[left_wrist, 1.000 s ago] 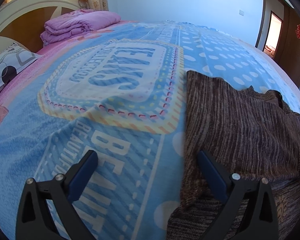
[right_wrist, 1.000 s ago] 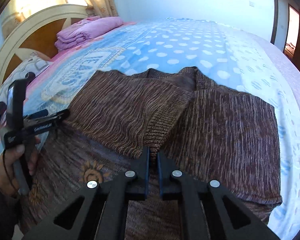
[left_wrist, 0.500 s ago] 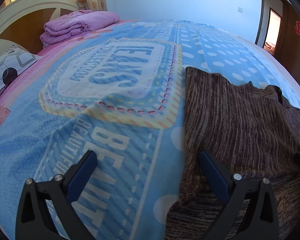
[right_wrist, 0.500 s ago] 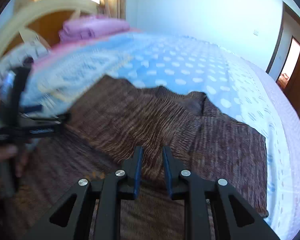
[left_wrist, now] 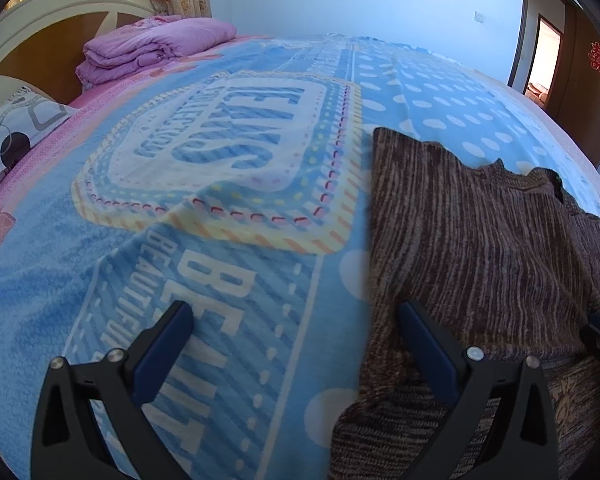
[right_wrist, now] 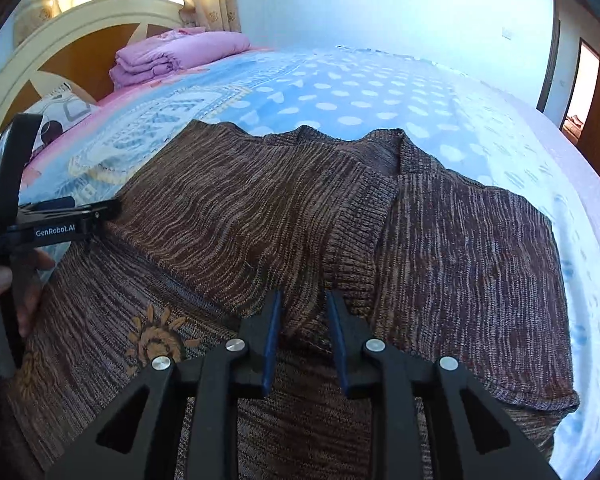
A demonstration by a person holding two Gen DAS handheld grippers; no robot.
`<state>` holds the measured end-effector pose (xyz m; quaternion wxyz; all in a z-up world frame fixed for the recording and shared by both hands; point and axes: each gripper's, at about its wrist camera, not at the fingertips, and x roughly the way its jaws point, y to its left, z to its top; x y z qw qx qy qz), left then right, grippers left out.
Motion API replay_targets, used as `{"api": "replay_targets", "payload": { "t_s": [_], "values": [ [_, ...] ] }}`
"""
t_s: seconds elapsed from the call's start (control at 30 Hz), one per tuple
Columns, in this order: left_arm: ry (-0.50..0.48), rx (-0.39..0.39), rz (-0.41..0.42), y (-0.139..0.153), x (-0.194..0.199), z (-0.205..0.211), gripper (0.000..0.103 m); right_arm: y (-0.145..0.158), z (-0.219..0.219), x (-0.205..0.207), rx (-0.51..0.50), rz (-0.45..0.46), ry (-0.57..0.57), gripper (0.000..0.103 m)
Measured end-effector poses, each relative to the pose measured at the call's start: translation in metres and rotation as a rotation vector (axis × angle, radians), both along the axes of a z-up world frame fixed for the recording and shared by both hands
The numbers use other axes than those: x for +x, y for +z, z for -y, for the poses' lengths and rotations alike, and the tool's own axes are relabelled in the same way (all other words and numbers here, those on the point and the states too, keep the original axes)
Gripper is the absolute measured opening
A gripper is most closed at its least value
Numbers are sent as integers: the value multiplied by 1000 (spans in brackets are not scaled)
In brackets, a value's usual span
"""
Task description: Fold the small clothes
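Observation:
A brown striped knit sweater (right_wrist: 439,240) lies flat on the bed, both sleeves folded in over its body. It also shows in the left wrist view (left_wrist: 479,240). My left gripper (left_wrist: 296,320) is wide open at the sweater's left edge, one finger (left_wrist: 427,344) over the knit, the other over the blanket. It also shows in the right wrist view (right_wrist: 88,216). My right gripper (right_wrist: 301,312) is partly open and empty, just above the cuff of the left folded sleeve (right_wrist: 351,240).
A blue printed blanket (left_wrist: 204,168) covers the bed. A folded pink quilt (left_wrist: 152,50) and a pillow (left_wrist: 16,128) lie by the headboard (right_wrist: 60,44). A wooden door (left_wrist: 595,80) stands at the right.
My right gripper opened and let go of the folded sleeve's cuff, then drew back slightly. The left gripper stayed open and barely moved.

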<state>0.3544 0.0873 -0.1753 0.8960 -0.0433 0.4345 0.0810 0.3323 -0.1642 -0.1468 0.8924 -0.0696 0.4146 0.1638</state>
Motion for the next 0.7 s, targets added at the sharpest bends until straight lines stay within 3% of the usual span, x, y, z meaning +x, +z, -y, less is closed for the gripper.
{"api": "replay_targets", "payload": {
  "t_s": [0.27, 0.33, 0.4, 0.47, 0.57, 0.7],
  "values": [
    [-21, -22, 18, 10, -18, -3, 103, 15, 9, -13, 37, 18, -22, 31],
    [-27, -25, 53, 14, -27, -3, 103, 23, 15, -23, 59, 40, -21, 48],
    [-17, 2, 34, 12, -28, -3, 103, 28, 16, -31, 57, 67, -12, 55],
    [-20, 2, 13, 10, -24, -4, 103, 29, 16, -36, 39, 57, -14, 56],
    [-27, -13, 57, 21, -24, -3, 102, 33, 17, -49, 36, 53, 4, 56],
    [-91, 91, 100, 33, -8, 18, 103, 42, 22, -76, 14, 95, 41, 56]
  ]
}}
